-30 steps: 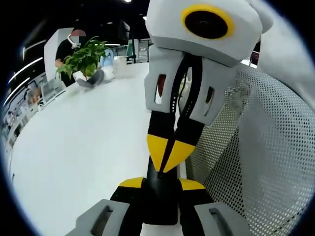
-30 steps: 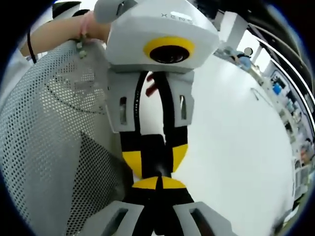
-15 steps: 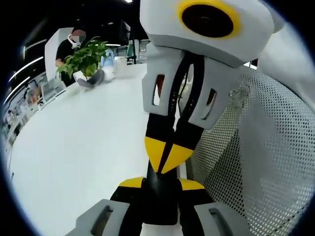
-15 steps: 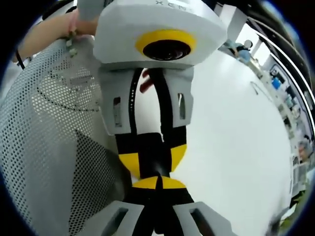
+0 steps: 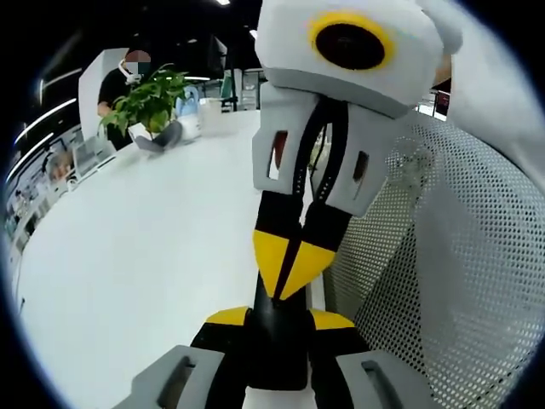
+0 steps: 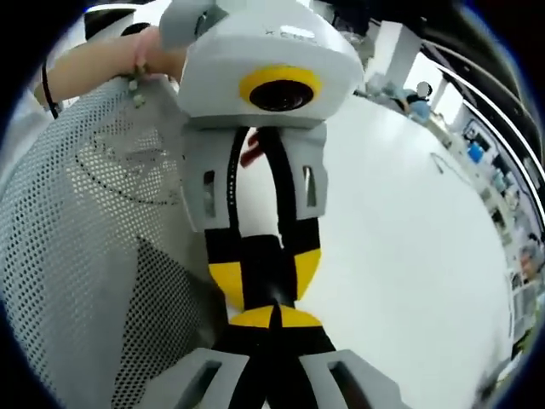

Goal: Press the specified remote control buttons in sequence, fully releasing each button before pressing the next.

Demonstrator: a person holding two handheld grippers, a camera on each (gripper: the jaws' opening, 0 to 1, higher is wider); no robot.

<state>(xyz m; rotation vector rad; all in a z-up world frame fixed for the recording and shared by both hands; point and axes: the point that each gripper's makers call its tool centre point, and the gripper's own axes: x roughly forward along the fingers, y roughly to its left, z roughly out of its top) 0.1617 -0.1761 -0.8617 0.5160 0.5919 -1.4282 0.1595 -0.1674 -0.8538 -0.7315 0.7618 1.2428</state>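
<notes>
A slim black remote control (image 5: 277, 341) lies lengthwise between the jaws of my left gripper (image 5: 279, 317), which is shut on it; the yellow pads sit on either side. My right gripper (image 5: 289, 271) comes down from above, shut, its yellow tips forming a point that touches the remote's far end. In the right gripper view my right gripper (image 6: 274, 317) shows its tips pressed together at the bottom, meeting the left gripper (image 6: 266, 277) and the black remote (image 6: 268, 260) held between its pads. The buttons are hidden.
A white mesh chair back (image 5: 460, 281) stands close beside both grippers (image 6: 85, 256). A wide white table (image 5: 145, 256) stretches behind. At its far end are a potted plant (image 5: 149, 98) and a seated person (image 5: 119, 81). A hand (image 6: 102, 55) holds the left gripper.
The right gripper has wobbled slightly and backed off a little in view. Its tips stay at the remote, and the left gripper keeps its hold.
</notes>
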